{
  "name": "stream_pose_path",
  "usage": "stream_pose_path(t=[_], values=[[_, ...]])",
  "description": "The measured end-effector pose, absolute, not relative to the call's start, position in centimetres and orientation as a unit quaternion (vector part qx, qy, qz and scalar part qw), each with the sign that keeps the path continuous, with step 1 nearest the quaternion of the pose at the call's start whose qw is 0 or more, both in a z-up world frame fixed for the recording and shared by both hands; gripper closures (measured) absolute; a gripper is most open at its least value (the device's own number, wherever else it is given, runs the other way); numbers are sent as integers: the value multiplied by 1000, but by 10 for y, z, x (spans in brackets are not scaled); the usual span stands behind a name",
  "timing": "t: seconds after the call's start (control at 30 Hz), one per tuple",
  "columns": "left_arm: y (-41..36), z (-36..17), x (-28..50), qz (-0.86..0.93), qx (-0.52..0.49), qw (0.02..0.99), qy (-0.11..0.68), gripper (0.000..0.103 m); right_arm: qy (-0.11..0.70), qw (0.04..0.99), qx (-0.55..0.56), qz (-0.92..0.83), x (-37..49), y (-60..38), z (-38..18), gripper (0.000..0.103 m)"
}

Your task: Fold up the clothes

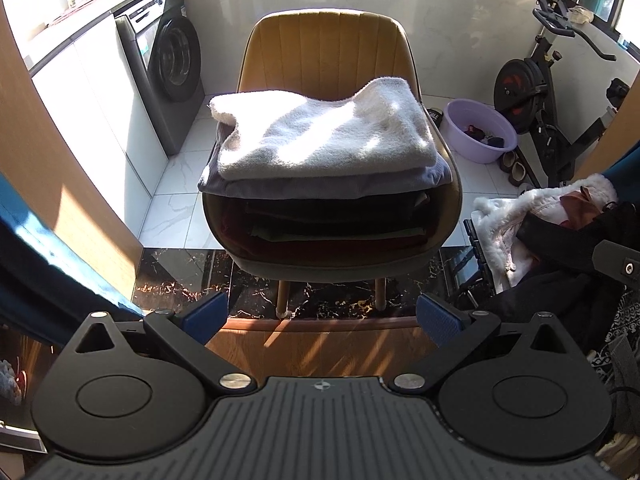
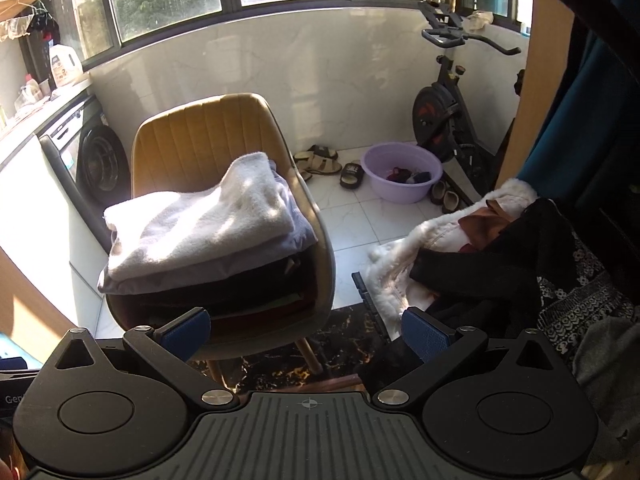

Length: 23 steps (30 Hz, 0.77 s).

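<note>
A stack of folded clothes (image 1: 324, 168) fills the seat of the yellow chair (image 1: 332, 48), a white fluffy piece on top. An unfolded heap (image 2: 500, 248) lies to the chair's right, so folding looks only partly done. The left gripper (image 1: 320, 316) and right gripper (image 2: 306, 330) both stand spread, holding nothing. The purple basin (image 2: 400, 176) on the floor holds a few small dark items.

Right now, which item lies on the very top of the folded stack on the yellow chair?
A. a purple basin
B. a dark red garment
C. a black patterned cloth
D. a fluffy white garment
D: the fluffy white garment rests on top of the folded stack, above a grey piece, on the yellow chair.
</note>
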<state>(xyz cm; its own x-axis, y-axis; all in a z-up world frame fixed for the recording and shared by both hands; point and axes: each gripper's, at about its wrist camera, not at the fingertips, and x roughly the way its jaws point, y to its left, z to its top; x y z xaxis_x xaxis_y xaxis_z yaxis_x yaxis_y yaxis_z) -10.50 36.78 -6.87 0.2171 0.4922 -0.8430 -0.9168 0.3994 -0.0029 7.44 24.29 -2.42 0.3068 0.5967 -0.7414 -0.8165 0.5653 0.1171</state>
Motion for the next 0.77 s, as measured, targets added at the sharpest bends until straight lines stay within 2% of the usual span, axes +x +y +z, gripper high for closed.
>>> stream_pose_path(t=[0.77], values=[[366, -66, -108, 448, -239, 758, 410, 0, 397, 797, -143, 433, 55, 245, -26, 1]])
